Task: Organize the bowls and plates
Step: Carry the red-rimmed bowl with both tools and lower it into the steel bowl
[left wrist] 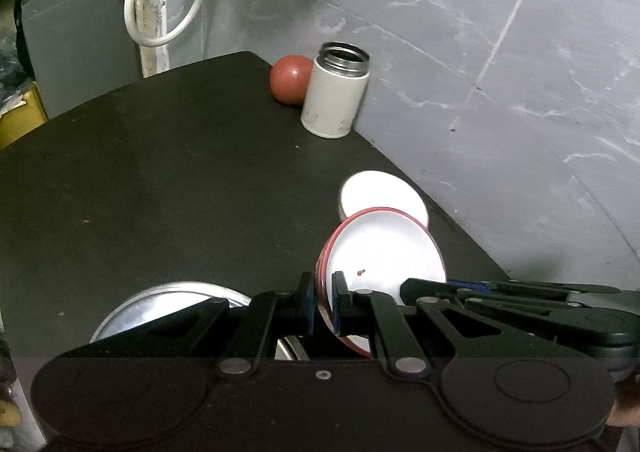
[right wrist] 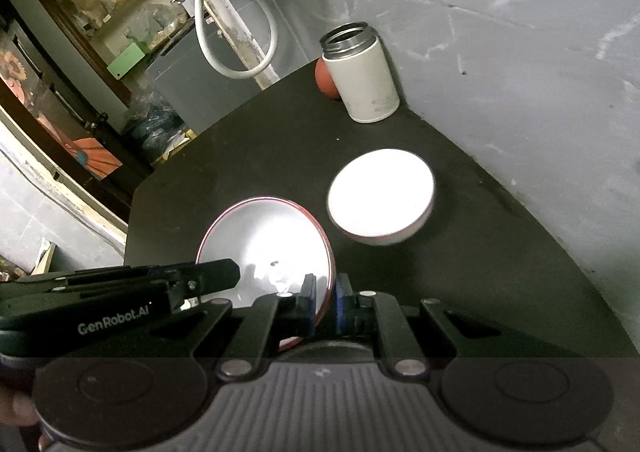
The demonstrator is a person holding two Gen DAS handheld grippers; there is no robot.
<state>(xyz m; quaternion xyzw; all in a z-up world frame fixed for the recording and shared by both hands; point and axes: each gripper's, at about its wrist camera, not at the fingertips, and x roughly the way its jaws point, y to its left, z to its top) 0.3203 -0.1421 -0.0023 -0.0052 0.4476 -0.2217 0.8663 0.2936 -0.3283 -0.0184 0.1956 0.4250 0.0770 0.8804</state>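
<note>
Red-rimmed plate (left wrist: 384,248) tilted, rim pinched between both grippers' closed jaws, above table (left wrist: 160,179)

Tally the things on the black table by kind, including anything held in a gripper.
Red-rimmed plate: 1
White bowl: 1
Metal plate: 1
Flask: 1
Red ball: 1
Total: 5

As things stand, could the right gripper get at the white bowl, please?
Probably not yet: the right gripper is shut on the red-rimmed plate, as is the left gripper. The white bowl sits just beyond with bare table around it, so the path looks open once the plate is released.
</note>
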